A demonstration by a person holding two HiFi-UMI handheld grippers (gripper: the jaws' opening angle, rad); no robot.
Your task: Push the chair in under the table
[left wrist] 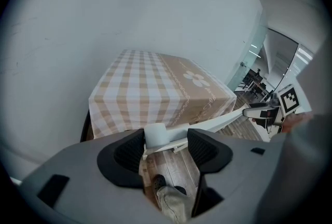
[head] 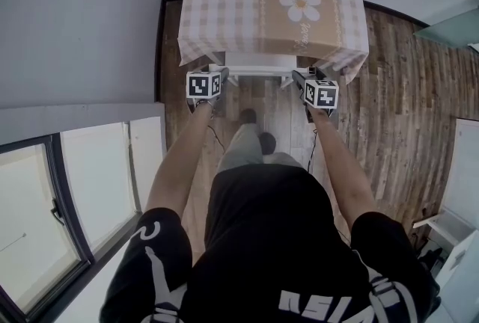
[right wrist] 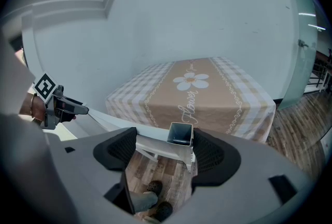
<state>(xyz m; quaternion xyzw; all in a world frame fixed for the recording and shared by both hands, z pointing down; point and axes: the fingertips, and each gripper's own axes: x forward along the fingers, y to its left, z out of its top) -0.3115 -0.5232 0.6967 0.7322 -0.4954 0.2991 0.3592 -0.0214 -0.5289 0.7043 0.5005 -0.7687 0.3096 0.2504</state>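
Note:
The table wears a beige checked cloth with a daisy print. A white chair stands at its near edge, its seat hidden under the cloth and only the top rail showing. My left gripper sits at the rail's left end. In the left gripper view, the gripper is open. The round post top lies against its left pad. My right gripper sits at the rail's right end. In the right gripper view, this gripper is open too, and the square tube end lies beside its right pad.
Wood-plank floor surrounds the table, which stands against a pale wall. A window lies at the left. White furniture stands at the right. The person's leg and dark shoes are just behind the chair.

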